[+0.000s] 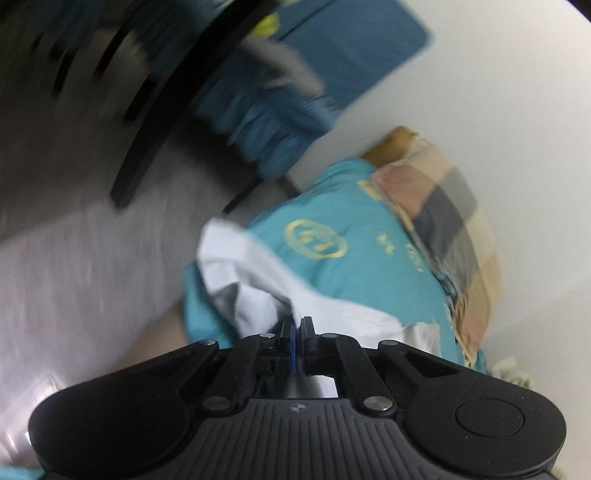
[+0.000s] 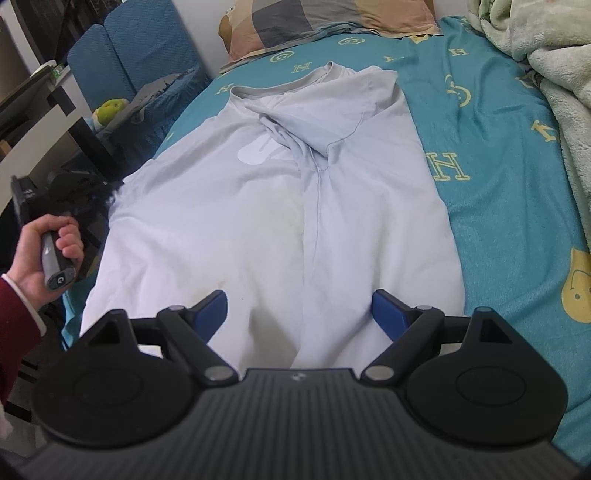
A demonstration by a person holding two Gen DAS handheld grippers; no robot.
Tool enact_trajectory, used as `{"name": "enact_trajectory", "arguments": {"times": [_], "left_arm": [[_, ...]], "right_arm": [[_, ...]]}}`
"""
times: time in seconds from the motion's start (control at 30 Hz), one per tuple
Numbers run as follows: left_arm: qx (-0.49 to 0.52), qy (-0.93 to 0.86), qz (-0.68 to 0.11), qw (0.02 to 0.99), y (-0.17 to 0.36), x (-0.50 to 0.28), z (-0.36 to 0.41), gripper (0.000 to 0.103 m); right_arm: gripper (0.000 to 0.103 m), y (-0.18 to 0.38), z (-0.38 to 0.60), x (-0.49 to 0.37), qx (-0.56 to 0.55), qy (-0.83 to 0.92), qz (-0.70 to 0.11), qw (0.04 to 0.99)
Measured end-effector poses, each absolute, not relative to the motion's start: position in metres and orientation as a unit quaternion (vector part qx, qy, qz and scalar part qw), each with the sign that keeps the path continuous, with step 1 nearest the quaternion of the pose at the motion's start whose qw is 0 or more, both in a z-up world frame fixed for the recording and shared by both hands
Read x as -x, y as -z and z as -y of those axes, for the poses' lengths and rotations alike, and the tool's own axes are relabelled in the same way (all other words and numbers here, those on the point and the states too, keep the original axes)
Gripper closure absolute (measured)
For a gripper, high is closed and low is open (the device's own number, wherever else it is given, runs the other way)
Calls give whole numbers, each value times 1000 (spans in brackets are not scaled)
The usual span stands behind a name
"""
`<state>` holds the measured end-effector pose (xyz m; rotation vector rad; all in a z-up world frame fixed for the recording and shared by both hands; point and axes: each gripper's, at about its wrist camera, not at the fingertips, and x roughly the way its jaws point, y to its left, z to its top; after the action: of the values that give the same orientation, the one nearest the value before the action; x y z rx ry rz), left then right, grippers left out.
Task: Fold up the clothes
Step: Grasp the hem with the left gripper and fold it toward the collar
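- The pale lilac-grey cotton T-shirt (image 2: pixel 266 206) lies spread on the bed's teal sheet printed with yellow letters and faces (image 2: pixel 498 184), collar toward the checked pillow in beige, grey and pink (image 2: pixel 325 26); its right sleeve is folded in across the chest, and its left edge reaches the side of the bed.
- The left gripper (image 1: pixel 296 326) has its blue-padded jaws pressed together on a bunched fold of the shirt — the cloth rises from the bed into the pinch.
- In the right wrist view the left hand (image 2: pixel 48 254) is wrapped round the grey handle of its tool at the bed's left edge, knuckles outward, a dark red sleeve with a white cuff (image 2: pixel 18 314) at the wrist; the tool's black body points in at the shirt's left side.
- The right gripper (image 2: pixel 299 314) hangs over the shirt's lower hem, tilted down, jaws wide apart with nothing between them — only cloth beneath.
- A pale green fleece blanket (image 2: pixel 546 55) is heaped along the right of the bed.
- A blue upholstered chair (image 2: pixel 122 55) stands beside the bed on the left.
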<state>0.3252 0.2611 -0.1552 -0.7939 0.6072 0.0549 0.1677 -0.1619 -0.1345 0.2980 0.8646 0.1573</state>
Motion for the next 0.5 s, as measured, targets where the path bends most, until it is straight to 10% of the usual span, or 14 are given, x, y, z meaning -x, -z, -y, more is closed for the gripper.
{"name": "enact_trajectory", "arguments": {"times": [0.3, 0.5], "left_arm": [[116, 104, -175, 972, 60, -284, -130, 101], [7, 196, -214, 957, 91, -271, -23, 100]], "right_arm": [[16, 120, 173, -164, -162, -62, -396, 902], [16, 116, 190, -159, -174, -43, -392, 902]]}}
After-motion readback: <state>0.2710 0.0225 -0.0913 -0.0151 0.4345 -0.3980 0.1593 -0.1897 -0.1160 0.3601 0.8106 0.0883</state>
